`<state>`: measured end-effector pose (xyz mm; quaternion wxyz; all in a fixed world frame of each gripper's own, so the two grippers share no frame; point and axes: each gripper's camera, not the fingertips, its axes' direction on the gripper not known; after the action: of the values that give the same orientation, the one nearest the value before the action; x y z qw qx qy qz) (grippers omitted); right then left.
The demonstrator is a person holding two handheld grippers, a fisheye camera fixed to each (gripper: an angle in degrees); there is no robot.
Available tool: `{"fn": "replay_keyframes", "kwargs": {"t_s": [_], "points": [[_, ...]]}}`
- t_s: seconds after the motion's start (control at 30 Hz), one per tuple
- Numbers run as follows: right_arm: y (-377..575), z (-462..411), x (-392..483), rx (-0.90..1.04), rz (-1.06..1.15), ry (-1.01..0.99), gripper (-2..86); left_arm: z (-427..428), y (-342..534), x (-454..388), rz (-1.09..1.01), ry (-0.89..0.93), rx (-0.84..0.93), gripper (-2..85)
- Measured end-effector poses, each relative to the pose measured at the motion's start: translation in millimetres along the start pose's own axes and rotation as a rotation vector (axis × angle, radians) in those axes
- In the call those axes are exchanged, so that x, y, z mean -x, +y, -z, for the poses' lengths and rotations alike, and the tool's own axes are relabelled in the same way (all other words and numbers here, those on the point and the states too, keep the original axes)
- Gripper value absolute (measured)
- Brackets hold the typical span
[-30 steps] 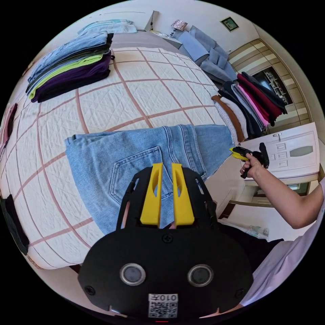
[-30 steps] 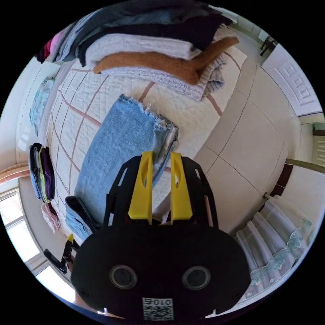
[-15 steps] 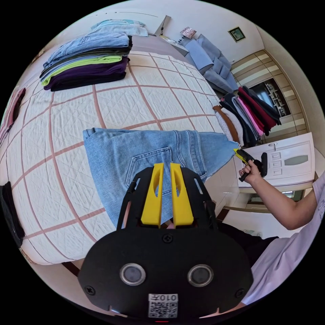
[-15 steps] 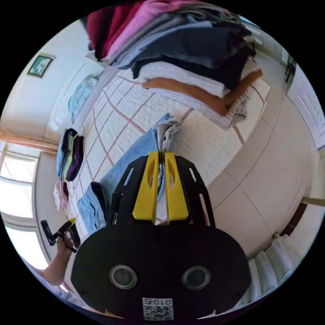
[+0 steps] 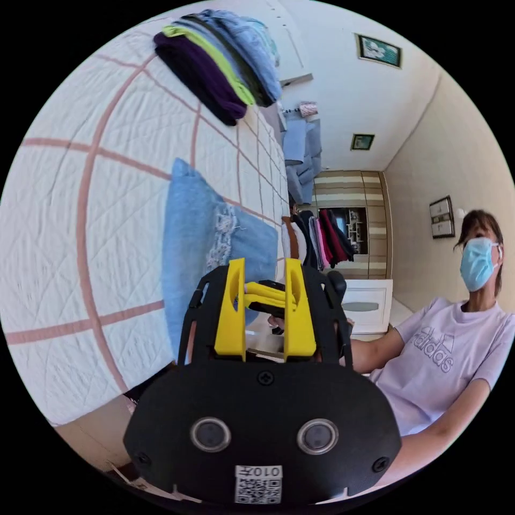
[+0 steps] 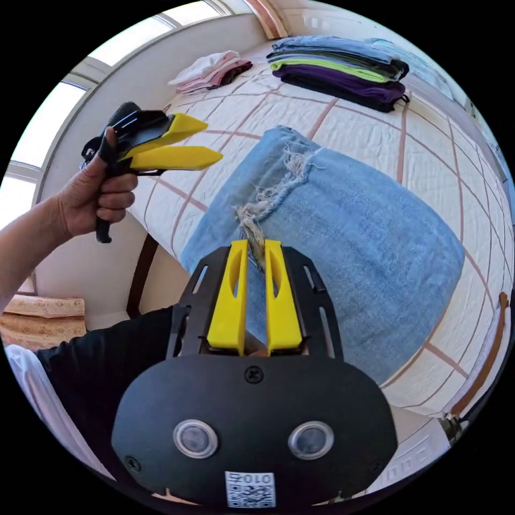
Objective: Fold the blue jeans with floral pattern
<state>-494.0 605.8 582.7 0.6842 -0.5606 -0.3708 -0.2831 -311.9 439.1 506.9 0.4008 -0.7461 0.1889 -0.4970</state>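
Bed (image 6: 365, 120) with quilted white cover and a pink grid carries everything. Largest item on it: the blue jeans (image 6: 348, 225), folded over into a wide slab lying near the bed edge closest to the person, frayed hem (image 6: 268, 196) running across the top layer. In the left gripper view the jeans (image 5: 188, 252) sit just off that same near edge, the pale frayed strip visible on top. No floral pattern can be made out in either view.

Stack of folded clothes (image 6: 338, 67) (blue, green, purple, dark) sits toward the far edge of the bed, well apart from the jeans; same stack (image 5: 220, 70) appears in the left gripper view. Small pink and white pile (image 6: 212, 70) near a far corner by the window. Another stack of dark, pink and red clothes (image 5: 322, 241) at the bed's other end.

Person (image 5: 445, 348) in a light T-shirt beside the bed.

Right gripper (image 6: 256, 252): jaws nearly together, pinching the frayed hem of the jeans between them. It also appears in the left gripper view (image 5: 252, 298), crossing behind the left jaws.

Left gripper (image 5: 264, 268): jaws apart, nothing between them, off the jeans. In the right gripper view it is seen (image 6: 206, 140) held in a hand (image 6: 94, 196) above the near bed edge, jaws slightly spread, clear of the cloth.
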Motion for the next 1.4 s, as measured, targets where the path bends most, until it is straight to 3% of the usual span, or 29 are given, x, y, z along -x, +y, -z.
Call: {"fn": "replay_keyframes", "kwargs": {"t_s": [0.37,0.5,0.6,0.73,0.8,0.9,0.97,1.1,1.27,1.4], "points": [[20,26,-8,-0.046,0.131,-0.29,4.0,-46,-26,15,-0.035,-0.272,0.268,10.3],[24,64,-19,-0.16,0.009,-0.143,3.2,-62,-15,6,-0.107,-0.521,0.293,6.1],[33,84,-46,-0.244,-0.165,-0.022,4.3,-59,-8,10,-0.12,-0.545,0.263,4.1],[21,50,-64,-0.022,-0.08,0.066,6.0,-63,7,1,-0.235,-0.667,0.319,2.6],[18,37,-62,-0.008,0.009,0.137,6.2,-63,15,0,-0.271,-0.719,0.339,3.0],[8,41,-73,-0.006,-0.036,0.073,6.6,-44,21,4,-0.208,-0.71,0.302,5.3],[4,62,-83,-0.011,-0.099,-0.006,7.2,-17,29,0,-0.171,-0.711,0.179,7.8],[21,101,-108,-0.221,-0.27,0.015,15.3,46,49,23,0.021,-0.7,0.021,13.2],[13,81,-165,-0.123,-0.365,-0.171,18.0,73,44,65,0.051,-0.594,0.044,14.5],[-4,69,-190,-0.119,-0.407,-0.335,17.3,71,28,84,-0.001,-0.511,0.168,14.0]]}}
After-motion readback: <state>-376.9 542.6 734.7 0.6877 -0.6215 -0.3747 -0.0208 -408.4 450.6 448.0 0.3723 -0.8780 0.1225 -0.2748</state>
